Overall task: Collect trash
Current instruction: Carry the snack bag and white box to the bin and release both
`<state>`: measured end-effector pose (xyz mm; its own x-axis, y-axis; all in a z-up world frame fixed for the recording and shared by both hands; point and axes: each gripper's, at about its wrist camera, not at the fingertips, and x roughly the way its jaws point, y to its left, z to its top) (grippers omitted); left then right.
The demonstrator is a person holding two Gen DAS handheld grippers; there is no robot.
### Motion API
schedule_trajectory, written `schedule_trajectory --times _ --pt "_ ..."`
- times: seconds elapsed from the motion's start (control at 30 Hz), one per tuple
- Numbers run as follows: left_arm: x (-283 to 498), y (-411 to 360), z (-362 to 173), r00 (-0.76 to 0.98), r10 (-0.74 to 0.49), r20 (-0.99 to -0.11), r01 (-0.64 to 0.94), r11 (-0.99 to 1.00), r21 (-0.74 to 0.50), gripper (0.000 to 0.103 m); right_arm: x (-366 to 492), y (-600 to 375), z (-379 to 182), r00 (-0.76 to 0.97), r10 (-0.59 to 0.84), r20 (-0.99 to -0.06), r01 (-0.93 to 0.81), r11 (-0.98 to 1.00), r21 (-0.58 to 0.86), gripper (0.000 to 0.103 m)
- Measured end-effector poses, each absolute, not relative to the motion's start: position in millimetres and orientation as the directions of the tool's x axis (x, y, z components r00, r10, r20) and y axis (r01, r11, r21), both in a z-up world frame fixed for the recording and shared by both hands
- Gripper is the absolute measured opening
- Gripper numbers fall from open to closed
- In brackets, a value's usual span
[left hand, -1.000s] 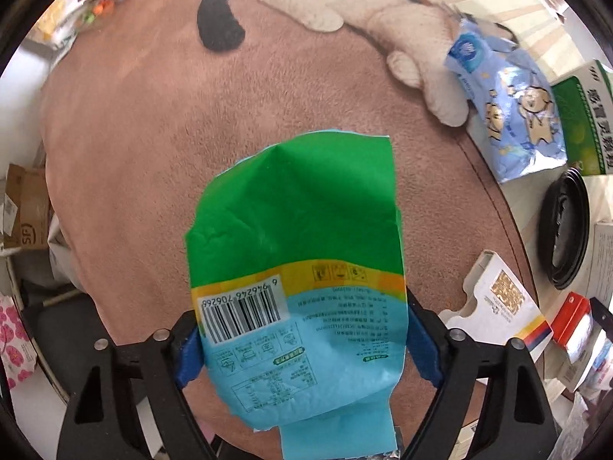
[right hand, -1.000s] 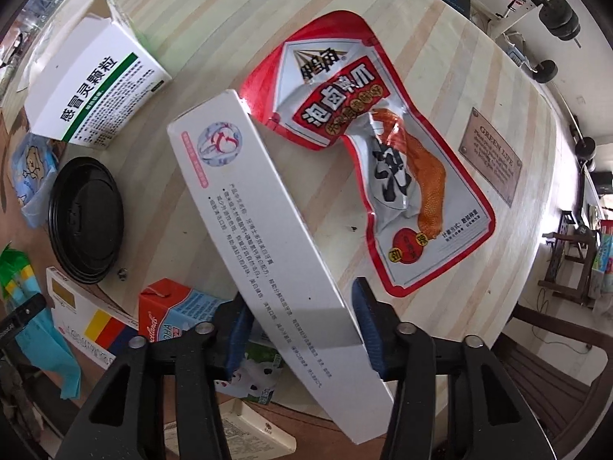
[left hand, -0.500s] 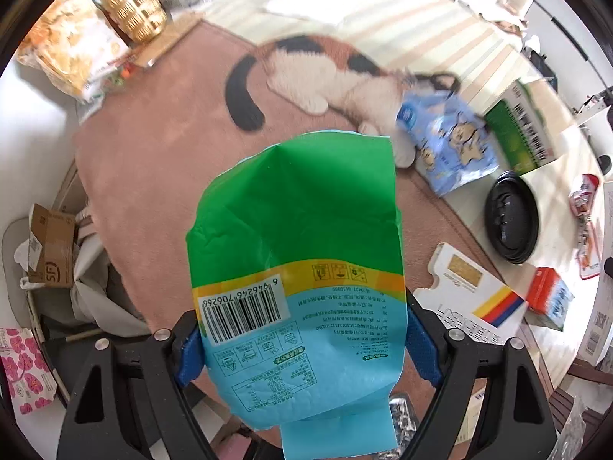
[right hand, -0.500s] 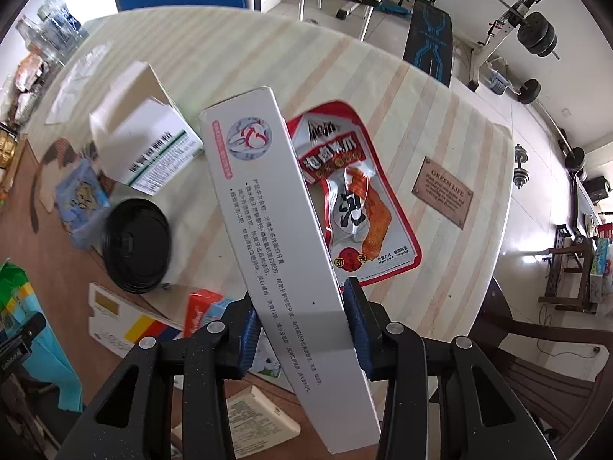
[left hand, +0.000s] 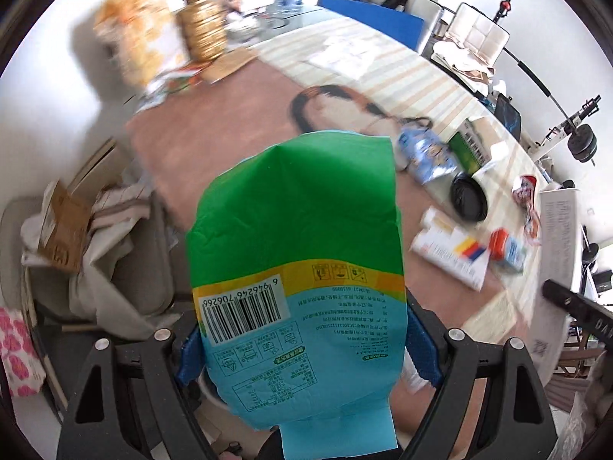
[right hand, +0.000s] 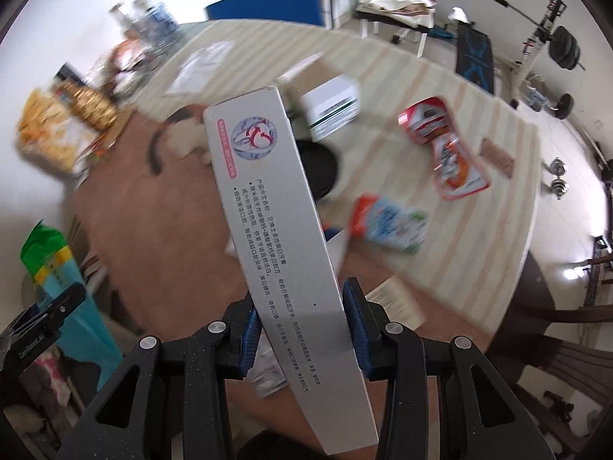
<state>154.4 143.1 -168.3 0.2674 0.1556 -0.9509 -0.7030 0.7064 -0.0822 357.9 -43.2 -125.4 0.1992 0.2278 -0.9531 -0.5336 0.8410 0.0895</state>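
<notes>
Both grippers are loaded and held above the table [right hand: 479, 230]. The left gripper [left hand: 306, 349] pinches a green and blue wrapper [left hand: 299, 253] by its lower end, the long axis running away from the jaws. The right gripper [right hand: 302, 329] clamps a long white carton [right hand: 276, 222] across its width, far end tilted left. No bin is visible; remaining litter lies far right on the table.
</notes>
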Motion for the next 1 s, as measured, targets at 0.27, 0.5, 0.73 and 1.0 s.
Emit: schedule_trajectory --times 0.27,0.5,0.73,1.0 --pt "-13.1 156.3 -227.6 0.162 0.087 -0.983 -0.795 0.602 -0.078 0.084 147.0 10.3 -204.2 -0.024 0.254 -0.967 -0.668 0.716 0.205 0.042" --pt "-106.2 179.3 -378.6 0.059 -0.079 -0.995 -0.880 0.466 -0.089 0.084 16.4 49.4 -361.1 -0.217 0.078 -0.973 -0.736 0.642 0.216 0.042" --pt "-149.6 191.1 -567.1 0.060 -0.256 -0.965 -0.936 0.322 -0.144 0.084 -31.6 68.5 -564.2 -0.345 -0.109 -0.932 -0.758 0.618 0.209 0.042" --pt "-166.9 196.0 -706.8 0.092 -0.355 -0.930 -0.958 0.224 -0.180 0.100 -56.3 73.5 -734.5 -0.423 -0.259 -0.868 -0.786 0.582 0.209 0.042"
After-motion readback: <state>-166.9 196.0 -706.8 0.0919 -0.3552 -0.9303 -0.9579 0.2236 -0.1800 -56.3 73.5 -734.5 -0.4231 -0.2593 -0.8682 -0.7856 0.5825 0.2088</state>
